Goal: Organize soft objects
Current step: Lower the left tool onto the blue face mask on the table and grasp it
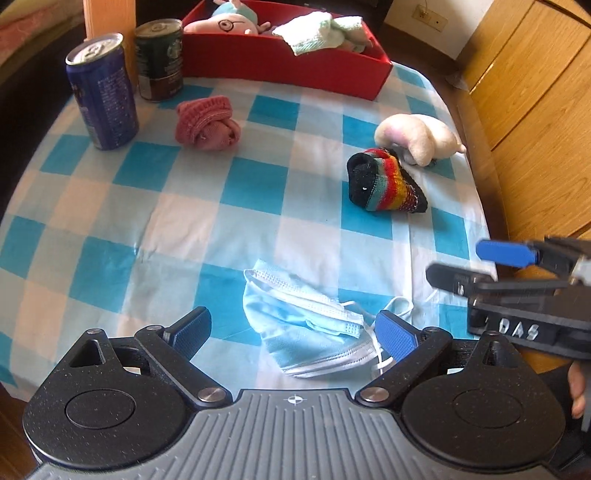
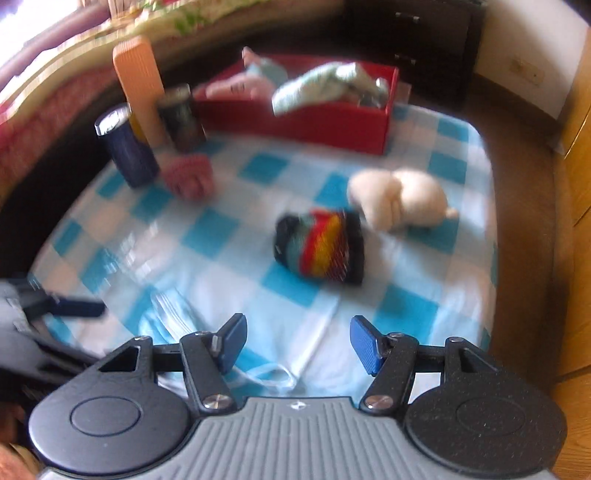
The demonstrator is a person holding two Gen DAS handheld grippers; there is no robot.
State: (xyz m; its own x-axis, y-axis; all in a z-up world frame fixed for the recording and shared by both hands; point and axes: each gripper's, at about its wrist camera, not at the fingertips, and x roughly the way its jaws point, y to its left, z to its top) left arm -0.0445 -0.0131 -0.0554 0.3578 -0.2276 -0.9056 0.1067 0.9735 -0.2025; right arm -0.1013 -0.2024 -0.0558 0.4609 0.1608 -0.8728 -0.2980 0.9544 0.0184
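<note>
both claws, left [image 1: 293, 334] & right [image 2: 298, 343], gape empty near the table's front edge; mask [image 1: 303, 328] under left.

place: home | cues: checked tablecloth [image 1: 184, 206], wooden cabinet [image 1: 535, 92], wall socket [image 1: 430, 16]

Right wrist view: smeared throughout by motion; no print or fine texture legible.
Dark blue metal drink can [image 2: 125, 147]: label unreadable in the blur.
Dark green metal drink can [image 2: 183, 118]: blurred, its left side hidden behind the tall orange ribbed block [image 2: 138, 88].
Red rectangular cardboard box [image 1: 280, 61]: far rim cut by the top edge of the left wrist view.
Pale pink plush toy with drawn glasses [image 1: 221, 26]: lower body hidden by the box wall, head cropped at the top.
Light blue pleated face mask [image 2: 166, 317]: partly hidden behind the right gripper's finger; a blur.
Person's fingers [image 1: 578, 391]: only tips visible at the right edge.
</note>
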